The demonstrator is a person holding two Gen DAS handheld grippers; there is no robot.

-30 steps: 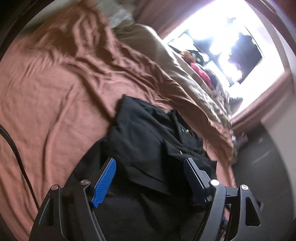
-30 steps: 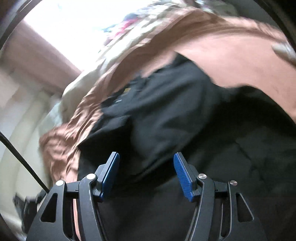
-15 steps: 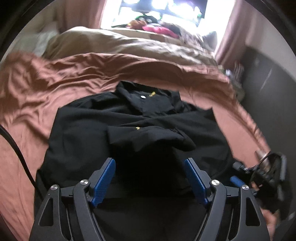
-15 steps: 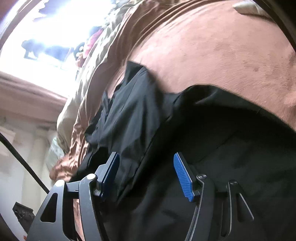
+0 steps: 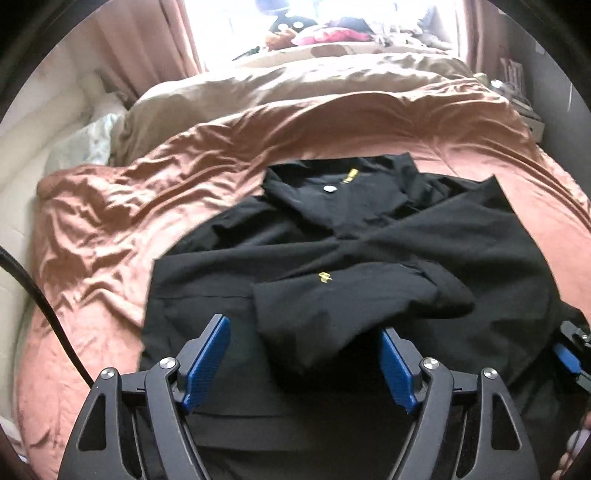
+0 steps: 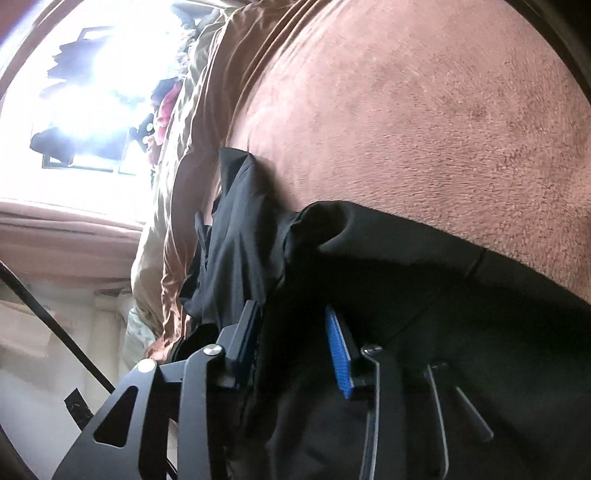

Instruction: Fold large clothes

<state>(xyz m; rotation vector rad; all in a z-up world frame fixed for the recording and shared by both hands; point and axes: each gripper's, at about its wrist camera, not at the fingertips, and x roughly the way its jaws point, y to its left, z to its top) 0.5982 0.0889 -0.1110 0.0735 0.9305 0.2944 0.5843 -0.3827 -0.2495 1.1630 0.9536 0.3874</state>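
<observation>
Since half a second ago my right gripper (image 6: 291,343) has narrowed its fingers around a fold of the black shirt (image 5: 351,251), with fabric between the pads; I cannot tell whether it is clamped yet. My left gripper (image 5: 303,363) has barely shifted and hangs above the shirt's near hem, fingers spread wide, holding nothing. The shirt lies spread on the bed, over the rust-brown blanket (image 5: 110,221), collar toward the window (image 5: 332,14). Both sleeves already lie crossed over the chest, so I judge the sleeve folds done; the body folds remain.
</observation>
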